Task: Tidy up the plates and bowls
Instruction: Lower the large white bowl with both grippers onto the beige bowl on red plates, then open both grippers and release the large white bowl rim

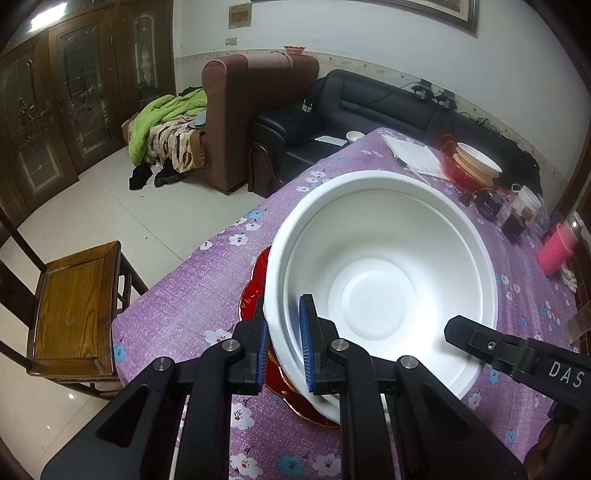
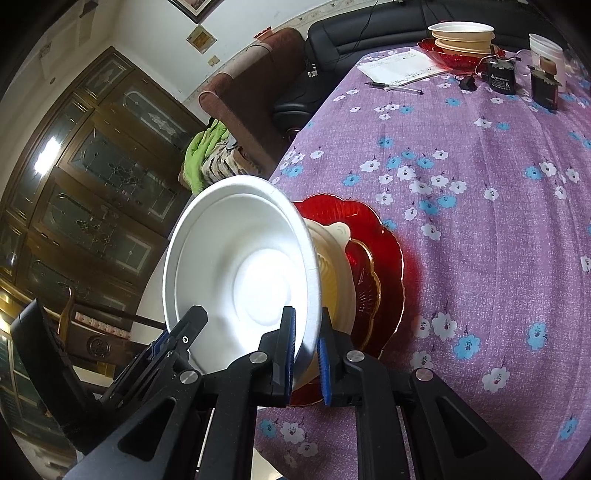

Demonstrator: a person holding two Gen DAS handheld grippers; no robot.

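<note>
A large white foam bowl (image 1: 380,273) is held by both grippers at opposite sides of its rim. My left gripper (image 1: 283,343) is shut on the rim, one pad inside and one outside. My right gripper (image 2: 307,354) is shut on the rim of the same bowl (image 2: 243,266); its tip also shows in the left wrist view (image 1: 491,345). Under the bowl lies a cream plate (image 2: 338,280) stacked on two red glass plates (image 2: 388,251), on the purple flowered tablecloth (image 2: 480,221).
At the table's far end stands a stack of cream bowls (image 2: 463,35) in a red dish (image 2: 458,57), with a notepad (image 2: 402,66), pen (image 2: 395,87), black devices (image 2: 500,75) and a white cup (image 2: 546,50). A wooden chair (image 1: 74,310) stands left of the table. Sofas stand behind.
</note>
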